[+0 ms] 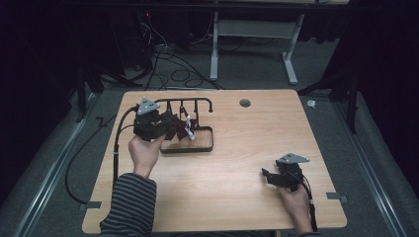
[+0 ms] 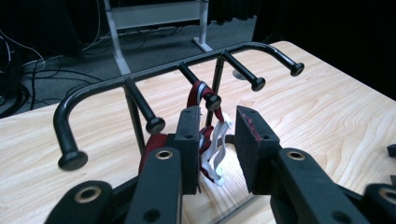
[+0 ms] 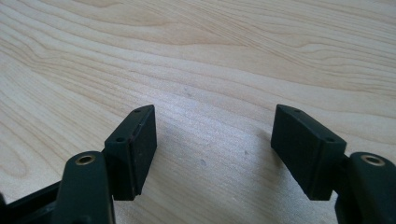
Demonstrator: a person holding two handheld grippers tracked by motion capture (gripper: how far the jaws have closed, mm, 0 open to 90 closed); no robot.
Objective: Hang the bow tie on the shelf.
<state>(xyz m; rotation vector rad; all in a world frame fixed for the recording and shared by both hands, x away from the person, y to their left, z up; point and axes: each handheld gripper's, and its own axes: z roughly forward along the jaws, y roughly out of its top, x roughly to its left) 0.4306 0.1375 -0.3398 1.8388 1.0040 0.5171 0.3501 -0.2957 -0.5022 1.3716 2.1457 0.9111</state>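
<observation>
The left gripper (image 2: 212, 147) has its jaws parted, releasing a dark red and white strap (image 2: 210, 140) that hangs between them from a peg of the black rack (image 2: 140, 74). Pulling back carelessly could snag the strap and drag it off. The right gripper (image 3: 212, 149) rests open, well apart.

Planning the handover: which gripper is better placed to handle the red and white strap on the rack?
Left. The left gripper is at the rack, jaws around the strap; the right gripper rests far across the table.

A wooden table (image 1: 237, 148) stands on grey carpet (image 1: 257, 69); cables (image 1: 168, 59) trail beneath a white desk frame (image 1: 252, 34), darkness around.
</observation>
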